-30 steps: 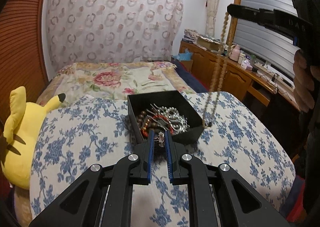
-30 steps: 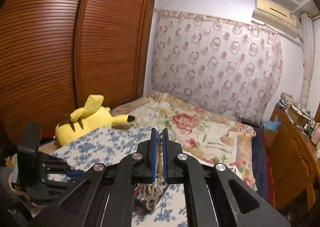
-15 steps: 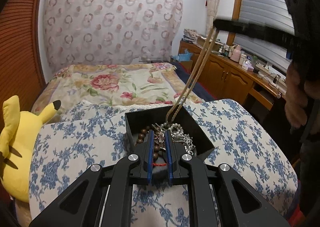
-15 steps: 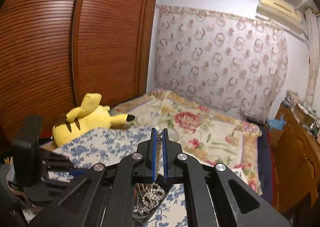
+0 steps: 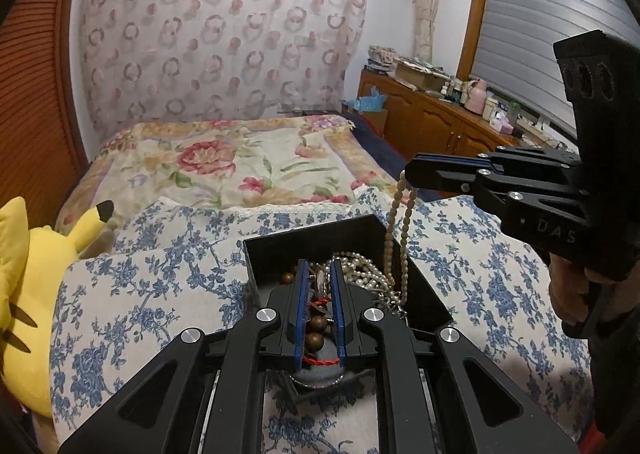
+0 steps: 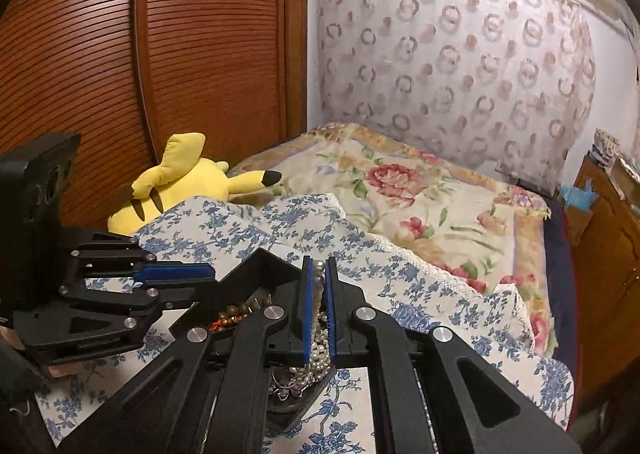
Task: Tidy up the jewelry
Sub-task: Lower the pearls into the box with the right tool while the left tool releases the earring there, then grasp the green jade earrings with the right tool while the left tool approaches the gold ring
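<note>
Bedroom setting, with a blue-flowered cloth (image 5: 152, 286) spread over the surface the box is parked on, and a floral bedspread (image 5: 224, 161) stretched out beyond the tongs. A black jewelry box (image 5: 276, 250) is sat right under the left tongs (image 5: 319, 278), stuffed with pearl strands (image 5: 362, 268), brown wooden beads (image 5: 314, 334) and a bit of red cord.

The left tongs are dipped into the box with the blue pads nearly together, and a small silvery piece (image 5: 320, 281) is seen wedged between them, so they look clenched on it.

The right tongs (image 6: 319, 268) are clamped tight on a beige bead necklace (image 5: 400, 213), which is draped straight down from their tips into the far right corner of the box. In the right wrist view the beads are seen pinched between the pads, with pearls piled underneath.

A yellow plush toy (image 6: 180, 181) is flopped off to the left of both tongs.
</note>
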The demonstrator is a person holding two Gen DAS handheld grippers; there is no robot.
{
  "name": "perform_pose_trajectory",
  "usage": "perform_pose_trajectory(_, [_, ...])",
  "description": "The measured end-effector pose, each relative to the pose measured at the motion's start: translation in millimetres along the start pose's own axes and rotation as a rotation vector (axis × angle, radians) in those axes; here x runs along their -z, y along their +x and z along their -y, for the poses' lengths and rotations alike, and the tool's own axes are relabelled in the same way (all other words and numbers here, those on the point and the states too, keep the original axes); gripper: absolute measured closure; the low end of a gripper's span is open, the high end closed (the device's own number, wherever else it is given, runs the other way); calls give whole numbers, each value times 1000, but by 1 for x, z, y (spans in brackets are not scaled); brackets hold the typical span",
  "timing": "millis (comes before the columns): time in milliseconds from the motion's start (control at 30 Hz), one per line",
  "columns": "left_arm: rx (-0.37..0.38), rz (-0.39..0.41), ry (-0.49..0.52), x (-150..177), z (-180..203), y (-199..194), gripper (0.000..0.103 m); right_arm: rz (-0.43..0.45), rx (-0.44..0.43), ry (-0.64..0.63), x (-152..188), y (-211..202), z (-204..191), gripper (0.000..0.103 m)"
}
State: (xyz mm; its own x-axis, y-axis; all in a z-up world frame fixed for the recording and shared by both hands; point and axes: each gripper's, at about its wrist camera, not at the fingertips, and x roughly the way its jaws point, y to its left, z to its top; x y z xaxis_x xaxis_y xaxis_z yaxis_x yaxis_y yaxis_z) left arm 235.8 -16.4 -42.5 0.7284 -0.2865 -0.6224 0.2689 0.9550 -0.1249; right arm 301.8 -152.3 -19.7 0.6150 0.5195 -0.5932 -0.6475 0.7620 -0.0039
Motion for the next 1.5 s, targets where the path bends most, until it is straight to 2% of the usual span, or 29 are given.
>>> perform_pose_trajectory(433, [-17, -8, 8, 0, 3, 9, 92, -6, -8, 4, 8, -3, 4, 96])
perform_pose_trajectory(467, [-18, -8, 6, 1, 3, 8, 87, -6, -7, 7, 10, -4, 5, 96])
perform_pose_trajectory(500, [-21, -6, 5, 1, 2, 7, 76, -6, -2, 12, 14, -7, 6, 96])
perform_pose_trajectory(800, [-50, 29, 10, 20, 6, -21, 21, -19, 25, 52, 49, -29, 0, 94])
perform_pose_trajectory(900, [-54, 38, 8, 32, 6, -33, 17, -25, 31, 65, 62, -37, -4, 86])
perform_pose_trajectory(1033, [-57, 35, 4, 48, 7, -45, 13, -41, 39, 78, 81, -47, -12, 86])
perform_pose_trajectory(1367, [-59, 5, 5, 87, 15, -64, 12, -107, 21, 83, 128, -57, -46, 84])
perform_pose_trajectory(1433, [-60, -2, 7, 94, 16, -66, 12, -122, 10, 73, 134, -57, -53, 75])
perform_pose_trajectory(1500, [-61, -10, 6, 100, 17, -68, 12, -137, 0, 66, 141, -56, -61, 73])
